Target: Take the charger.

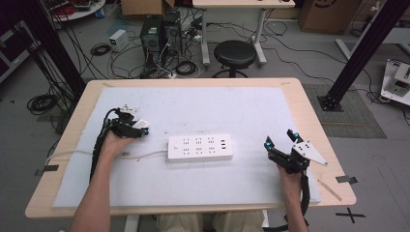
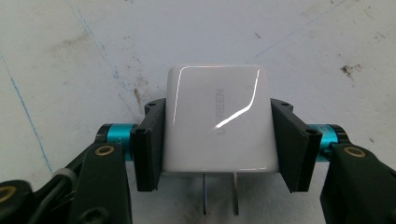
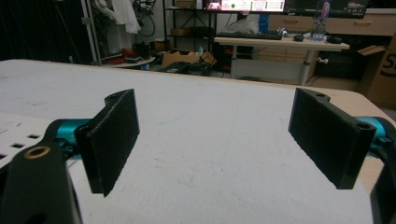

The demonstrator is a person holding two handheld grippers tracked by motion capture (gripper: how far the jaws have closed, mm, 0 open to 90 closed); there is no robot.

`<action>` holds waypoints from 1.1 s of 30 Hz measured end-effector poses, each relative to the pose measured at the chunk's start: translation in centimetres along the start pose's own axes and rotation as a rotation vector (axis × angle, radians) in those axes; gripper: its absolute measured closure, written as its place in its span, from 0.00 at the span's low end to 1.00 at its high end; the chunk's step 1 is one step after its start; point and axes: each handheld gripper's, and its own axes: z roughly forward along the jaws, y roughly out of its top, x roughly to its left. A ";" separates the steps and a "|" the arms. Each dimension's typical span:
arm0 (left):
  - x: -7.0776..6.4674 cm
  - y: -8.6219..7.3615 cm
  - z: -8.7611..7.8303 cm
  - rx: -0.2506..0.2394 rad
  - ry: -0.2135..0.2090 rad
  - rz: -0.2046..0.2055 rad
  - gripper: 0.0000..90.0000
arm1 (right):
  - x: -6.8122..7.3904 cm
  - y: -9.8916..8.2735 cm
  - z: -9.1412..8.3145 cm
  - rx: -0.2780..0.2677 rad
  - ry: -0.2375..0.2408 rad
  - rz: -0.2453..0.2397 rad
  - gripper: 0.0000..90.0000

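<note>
- My left gripper (image 2: 217, 140) has its jaws clamped on a white charger (image 2: 218, 119), one pad flat on each side face.
- Charger orientation, left gripper view: the two metal prongs (image 2: 219, 193) point back toward my hand, and the smooth rounded end faces away over the mat.
- Long axis: body looks nearly square from here, slightly longer along the prong direction; that axis runs in line with my jaws.
- Writing: grey embossed "UGREEN" on the top face, running along the prong axis, partly washed out by glare. No other text readable.
- Location: in the high view the left gripper (image 1: 137, 126) sits at the left side of the bench (image 1: 309, 108), over the white mat (image 1: 193, 106), with the charger (image 1: 141, 124) at its tip, left of the power strip (image 1: 200, 148) and apart from it.
- Power strip: white, lies mid-mat with its long axis left-right; its cord (image 1: 96, 153) leaves the left end and runs off toward the bench's left edge. Any markings on it are too small to read.
- My right gripper (image 1: 280, 142) sits near the right edge of the mat, jaws wide apart and empty.
- Right gripper view: bare mat between the jaws of the gripper (image 3: 233, 140), a corner of the power strip (image 3: 18, 133) at lower left.
</note>
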 end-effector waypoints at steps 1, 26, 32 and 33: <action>-0.1 0.0 0.0 -0.001 0.000 -0.004 0.47 | 0.0 0.0 0.0 0.001 0.001 -0.001 0.18; -3.4 1.5 -5.3 -0.110 0.013 0.054 0.47 | 0.1 0.0 0.1 0.006 -0.012 -0.009 0.18; -4.9 1.7 -7.1 -0.165 0.019 0.065 0.47 | 0.2 0.0 0.1 0.009 -0.013 -0.013 0.18; -4.9 1.7 -7.1 -0.165 0.019 0.065 0.47 | 0.2 0.0 0.1 0.009 -0.013 -0.013 0.18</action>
